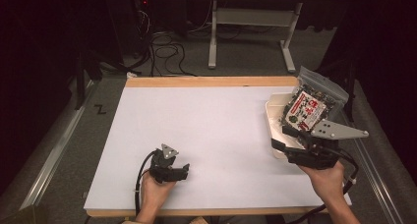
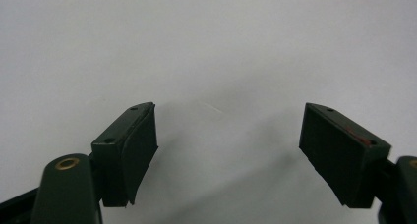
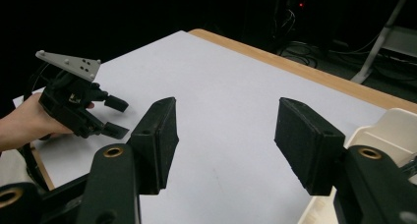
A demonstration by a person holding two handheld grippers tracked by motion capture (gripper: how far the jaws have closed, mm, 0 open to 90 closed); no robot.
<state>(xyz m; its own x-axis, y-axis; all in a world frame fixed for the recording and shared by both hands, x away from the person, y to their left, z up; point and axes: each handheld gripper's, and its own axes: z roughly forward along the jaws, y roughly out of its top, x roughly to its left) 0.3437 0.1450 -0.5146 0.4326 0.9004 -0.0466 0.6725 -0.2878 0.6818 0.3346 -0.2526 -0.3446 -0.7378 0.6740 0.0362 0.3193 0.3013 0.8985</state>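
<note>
As seen, two claws, left claw [image 1: 183, 170] and right claw [image 1: 281, 137], one tray [image 1: 273, 107], one bag [image 1: 314, 98]

A: How much room lies between the two?

B: The white table [image 1: 216, 130] is bare from the left hand-held gripper [image 1: 183, 171] across to the right hand-held gripper [image 1: 279, 138]; a hand could sweep through there unhindered. The same goes for the stretch ahead of the left one, up to the wooden far edge [image 1: 211, 81].

A: And around the right one?

B: Tight. The cream tray [image 1: 273, 111] sits just beside its open jaws, at the table's right edge, and the clear zip bag of packets [image 1: 314, 98] stands up out of that tray, blocking the way beyond.
</note>
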